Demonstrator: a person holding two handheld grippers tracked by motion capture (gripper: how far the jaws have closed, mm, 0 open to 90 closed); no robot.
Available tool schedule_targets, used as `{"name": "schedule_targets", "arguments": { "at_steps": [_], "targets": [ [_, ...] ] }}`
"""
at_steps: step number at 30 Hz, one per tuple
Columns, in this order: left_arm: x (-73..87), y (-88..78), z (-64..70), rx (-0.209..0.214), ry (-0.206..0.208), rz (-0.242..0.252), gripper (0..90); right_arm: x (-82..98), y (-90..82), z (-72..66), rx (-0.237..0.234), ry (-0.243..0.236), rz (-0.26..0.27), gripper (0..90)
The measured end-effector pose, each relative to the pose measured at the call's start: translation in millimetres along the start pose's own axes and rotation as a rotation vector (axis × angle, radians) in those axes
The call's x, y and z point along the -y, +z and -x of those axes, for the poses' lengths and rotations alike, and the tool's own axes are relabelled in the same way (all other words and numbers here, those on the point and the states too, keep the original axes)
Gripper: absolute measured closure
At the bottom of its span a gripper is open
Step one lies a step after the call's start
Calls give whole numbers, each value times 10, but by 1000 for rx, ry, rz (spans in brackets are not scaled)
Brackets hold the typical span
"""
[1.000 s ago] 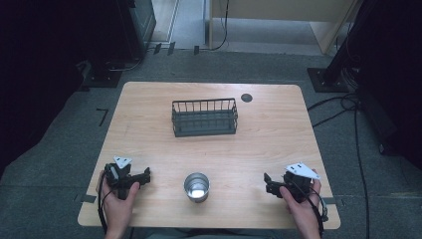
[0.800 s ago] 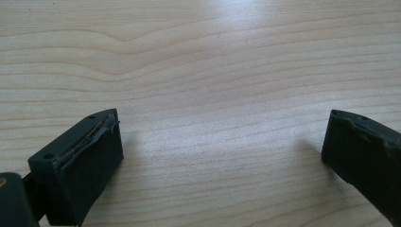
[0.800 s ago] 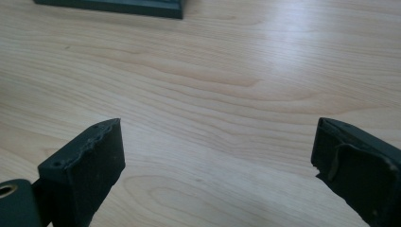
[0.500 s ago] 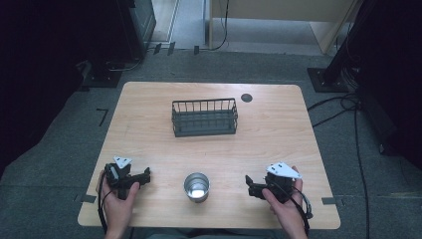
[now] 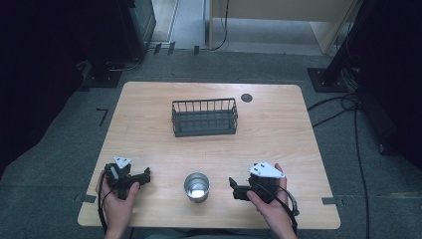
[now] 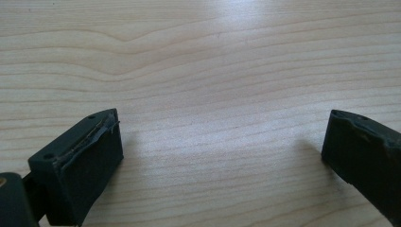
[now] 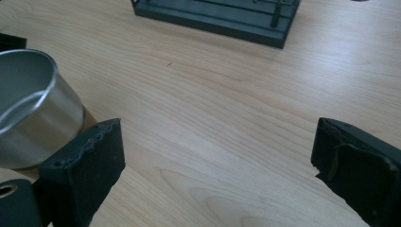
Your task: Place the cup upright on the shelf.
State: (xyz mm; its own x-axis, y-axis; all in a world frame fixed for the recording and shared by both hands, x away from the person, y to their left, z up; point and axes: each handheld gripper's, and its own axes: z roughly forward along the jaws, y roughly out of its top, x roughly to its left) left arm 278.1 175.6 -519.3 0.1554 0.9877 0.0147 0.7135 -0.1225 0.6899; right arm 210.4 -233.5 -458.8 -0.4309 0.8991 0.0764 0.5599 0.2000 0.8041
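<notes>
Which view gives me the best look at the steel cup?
The high view: the whole steel cup shows upright, between both grippers. The right gripper view catches just part of its rim and wall at the left edge. The left gripper view offers bare tabletop.

Lab-like workspace, grey carpet (image 5: 50, 164), floor cables (image 5: 348, 107), equipment stands (image 5: 328, 79), wooden table (image 5: 278, 134)

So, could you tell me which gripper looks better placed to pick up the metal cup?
Probably the right gripper: its open jaws point toward the metal cup, which shows close by its jaw in its own view. The left gripper, also open, faces bare table.
</notes>
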Motion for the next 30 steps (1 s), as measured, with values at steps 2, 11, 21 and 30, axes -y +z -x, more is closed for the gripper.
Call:
{"name": "schedule_targets", "arguments": {
  "at_steps": [2, 11, 21, 30],
  "targets": [
    [0, 0, 0, 0, 0, 0, 0, -10, 6, -20, -6, -4, 0, 33],
    [0, 1, 1, 0, 0, 1, 0, -88, 71, -229, -65, -33, 2, 35],
    [0, 0, 1, 1, 2, 0, 0, -137, 172, -459, -126, -62, -7, 34],
    [0, 1, 2, 1, 0, 1, 0, -155, 240, -629, -181, -72, -15, 32]
  ]
}}
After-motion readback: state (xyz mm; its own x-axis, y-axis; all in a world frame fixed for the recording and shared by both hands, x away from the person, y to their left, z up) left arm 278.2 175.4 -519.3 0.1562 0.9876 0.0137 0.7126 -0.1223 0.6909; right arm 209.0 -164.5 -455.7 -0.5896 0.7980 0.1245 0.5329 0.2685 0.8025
